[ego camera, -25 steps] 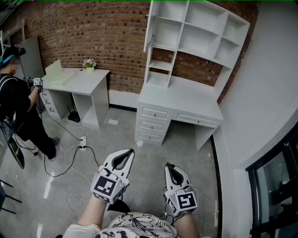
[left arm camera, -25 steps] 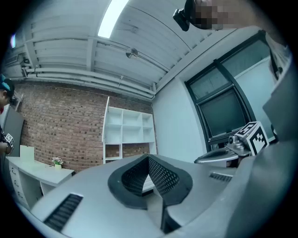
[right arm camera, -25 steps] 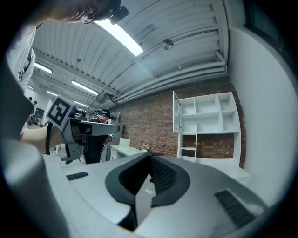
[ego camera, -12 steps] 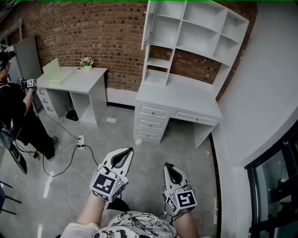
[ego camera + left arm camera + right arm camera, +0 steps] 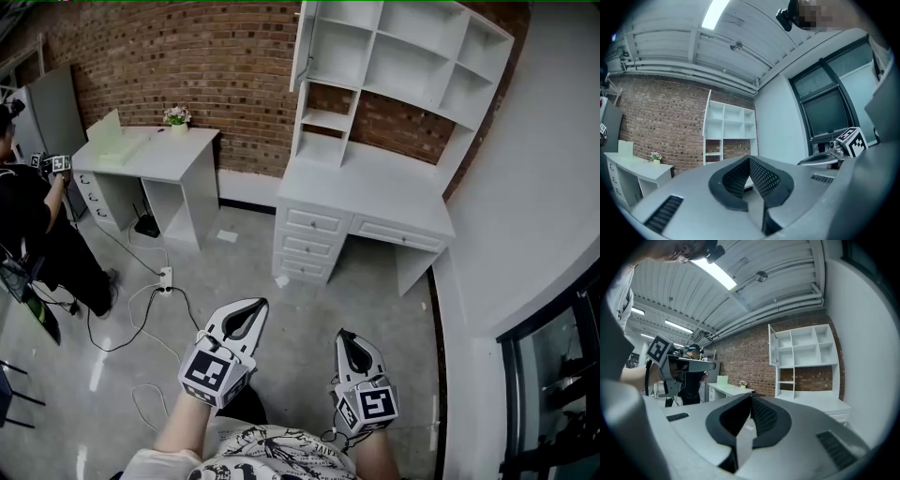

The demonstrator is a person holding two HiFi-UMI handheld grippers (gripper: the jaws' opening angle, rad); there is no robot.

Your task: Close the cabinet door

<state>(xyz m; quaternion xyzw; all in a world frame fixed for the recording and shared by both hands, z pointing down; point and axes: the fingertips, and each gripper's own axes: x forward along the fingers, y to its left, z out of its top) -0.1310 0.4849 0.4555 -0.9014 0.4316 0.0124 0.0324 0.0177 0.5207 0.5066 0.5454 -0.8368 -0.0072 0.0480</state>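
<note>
The white desk (image 5: 366,192) with its shelf hutch (image 5: 403,56) stands against the brick wall. The hutch's narrow cabinet door (image 5: 302,42) hangs open at its upper left corner; it also shows in the left gripper view (image 5: 707,105) and the right gripper view (image 5: 772,346). My left gripper (image 5: 255,305) and right gripper (image 5: 345,335) hover low over the floor, well short of the desk and pointing towards it. Both are shut with nothing between the jaws, as their own views show (image 5: 749,159) (image 5: 751,397).
A second white desk (image 5: 150,155) with a small flower pot (image 5: 176,116) stands at the left. A person in black (image 5: 28,216) is beside it. Cables and a power strip (image 5: 166,277) lie on the grey floor. A white wall and dark window (image 5: 553,375) bound the right.
Both grippers have sunk a little in the head view and stay shut. The person at the left has shifted further towards the frame's edge.
</note>
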